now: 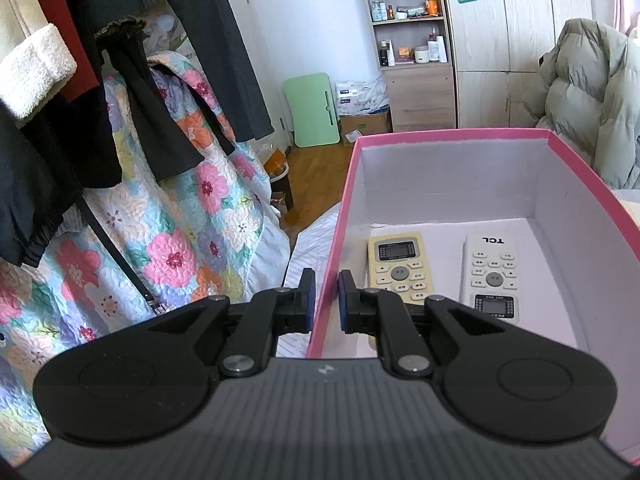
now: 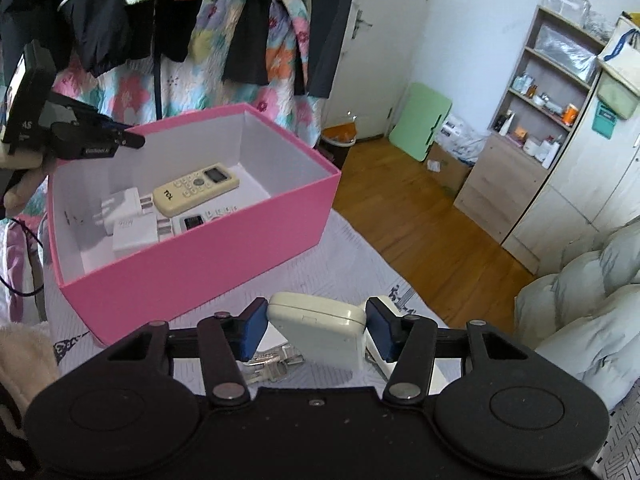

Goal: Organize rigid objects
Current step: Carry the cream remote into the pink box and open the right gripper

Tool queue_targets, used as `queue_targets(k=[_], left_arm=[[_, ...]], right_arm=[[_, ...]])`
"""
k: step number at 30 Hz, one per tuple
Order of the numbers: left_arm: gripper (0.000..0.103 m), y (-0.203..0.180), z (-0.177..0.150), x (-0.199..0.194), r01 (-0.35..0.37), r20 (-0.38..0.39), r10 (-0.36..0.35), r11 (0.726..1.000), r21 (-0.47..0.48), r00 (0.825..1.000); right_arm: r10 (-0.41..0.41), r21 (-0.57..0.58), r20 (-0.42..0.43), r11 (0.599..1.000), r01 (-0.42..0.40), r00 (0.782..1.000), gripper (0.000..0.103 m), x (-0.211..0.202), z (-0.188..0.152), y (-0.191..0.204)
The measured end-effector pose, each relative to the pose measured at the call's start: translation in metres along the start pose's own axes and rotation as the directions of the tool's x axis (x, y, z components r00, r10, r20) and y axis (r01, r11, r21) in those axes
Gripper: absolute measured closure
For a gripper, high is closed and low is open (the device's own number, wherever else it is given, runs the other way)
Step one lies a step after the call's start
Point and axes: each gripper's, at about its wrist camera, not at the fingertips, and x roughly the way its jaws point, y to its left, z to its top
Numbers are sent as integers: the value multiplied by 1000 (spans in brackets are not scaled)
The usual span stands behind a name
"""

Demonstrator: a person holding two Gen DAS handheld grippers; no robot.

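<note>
The left gripper (image 1: 323,300) straddled the near-left wall of the pink box (image 1: 336,216), one finger outside and one inside. Its fingers (image 1: 307,296) stood only slightly apart with the wall between them; whether they pinched it or just flanked it could not be told.

The box (image 2: 224,248) sat on a white patterned bed sheet (image 2: 352,272). Inside were two remotes lying side by side: a yellowish remote (image 1: 400,268) and a white TCL remote (image 1: 490,276). The right wrist view also showed two white plug adapters (image 2: 132,220) at the box's other end, touching each other and just beside the remotes.

The right gripper (image 2: 316,326) held a third remote, cream-coloured (image 2: 320,328), back side up and tilted, clamped between both blue pads (image 2: 252,332). It was outside the box, near the box's long pink side, above the sheet. Under it lay a metal watch band (image 2: 268,364) and another white object (image 2: 384,360), partly hidden and not identifiable.

Count: three remotes, two adapters, one box.

Dark clothes (image 1: 168,80) hung over a floral quilt (image 1: 180,232). A puffy jacket (image 2: 592,312) lay at the right.
</note>
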Motion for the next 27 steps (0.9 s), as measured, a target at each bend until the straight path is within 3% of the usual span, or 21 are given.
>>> queue_targets(k=[11, 18, 23, 27], left_arm=[[92, 5, 0, -2, 23, 9, -23, 999, -34, 1000], [92, 10, 1, -2, 48, 13, -48, 997, -55, 999], [92, 12, 2, 0, 58, 4, -58, 996, -65, 998], [94, 15, 3, 0, 56, -10, -57, 995, -84, 998]], right_arm=[[-16, 22, 76, 1000, 14, 997, 45, -19, 21, 3], [38, 4, 208, 999, -40, 977, 45, -36, 65, 15], [162, 1, 310, 985, -171, 937, 45, -32, 100, 29], [293, 48, 320, 945, -325, 901, 45, 13, 115, 50]])
